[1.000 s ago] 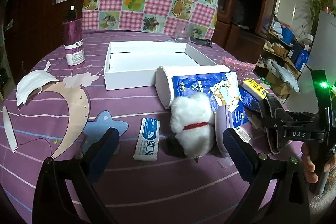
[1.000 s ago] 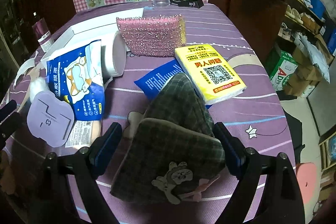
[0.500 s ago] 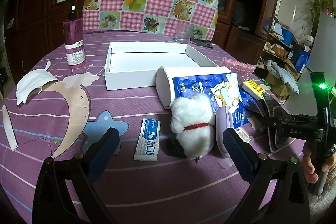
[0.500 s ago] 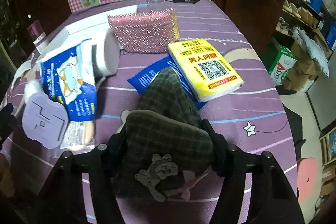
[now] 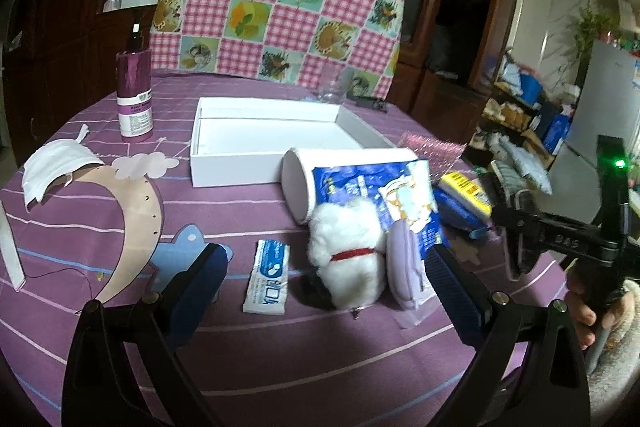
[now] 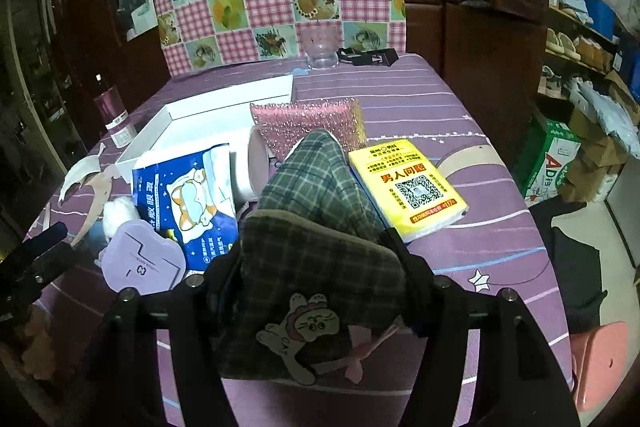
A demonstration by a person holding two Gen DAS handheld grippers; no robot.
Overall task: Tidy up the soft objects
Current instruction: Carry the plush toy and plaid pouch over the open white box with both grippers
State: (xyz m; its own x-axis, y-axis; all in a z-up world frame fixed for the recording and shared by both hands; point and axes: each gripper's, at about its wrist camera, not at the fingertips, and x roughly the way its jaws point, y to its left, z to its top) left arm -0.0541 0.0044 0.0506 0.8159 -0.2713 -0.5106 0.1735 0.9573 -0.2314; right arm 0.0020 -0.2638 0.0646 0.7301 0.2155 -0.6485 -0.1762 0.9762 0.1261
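My right gripper (image 6: 316, 259) clamps the plaid slipper (image 6: 316, 227), toe pointing away toward the white box (image 6: 180, 123); my left gripper (image 5: 324, 267) gapes empty.

Left claw (image 5: 324, 279) spread wide above purple tablecloth (image 5: 280, 347), white plush toy (image 5: 352, 259) between its fingers, white box (image 5: 276, 143) behind

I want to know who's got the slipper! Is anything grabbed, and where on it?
Yes. The right tongs pinch the green plaid slipper across its heel end, by the bunny patch. The left tongs hold nothing.
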